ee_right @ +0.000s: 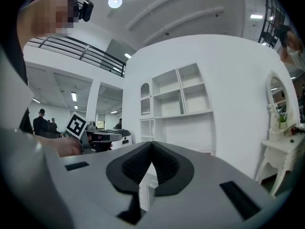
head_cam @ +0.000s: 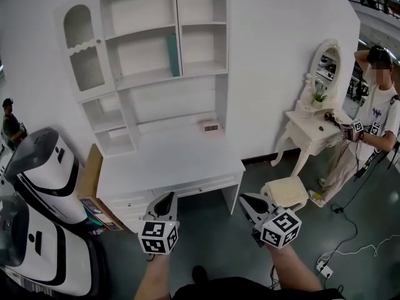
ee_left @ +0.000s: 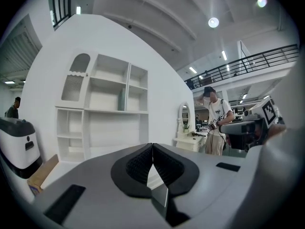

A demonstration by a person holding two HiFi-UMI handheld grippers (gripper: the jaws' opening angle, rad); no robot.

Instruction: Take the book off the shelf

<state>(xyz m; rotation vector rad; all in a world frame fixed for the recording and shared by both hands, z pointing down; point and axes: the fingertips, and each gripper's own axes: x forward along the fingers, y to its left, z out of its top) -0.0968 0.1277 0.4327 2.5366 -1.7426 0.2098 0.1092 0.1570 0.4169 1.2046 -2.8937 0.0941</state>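
Well, left tool (head_cam: 164,200) and right tool (head_cam: 249,204) closed, empty; teal book (head_cam: 172,55) above white desk (head_cam: 169,162).

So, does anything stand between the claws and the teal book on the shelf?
Nothing visible does. The teal book stands upright in an open compartment. The desk top lies below that path, and the small box on it sits lower right of the book. The left claw and right claw are shut, empty.

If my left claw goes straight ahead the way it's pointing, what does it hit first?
The left claw would probably meet the white desk first, around its front edge; depth is unclear. Nothing shows in between.
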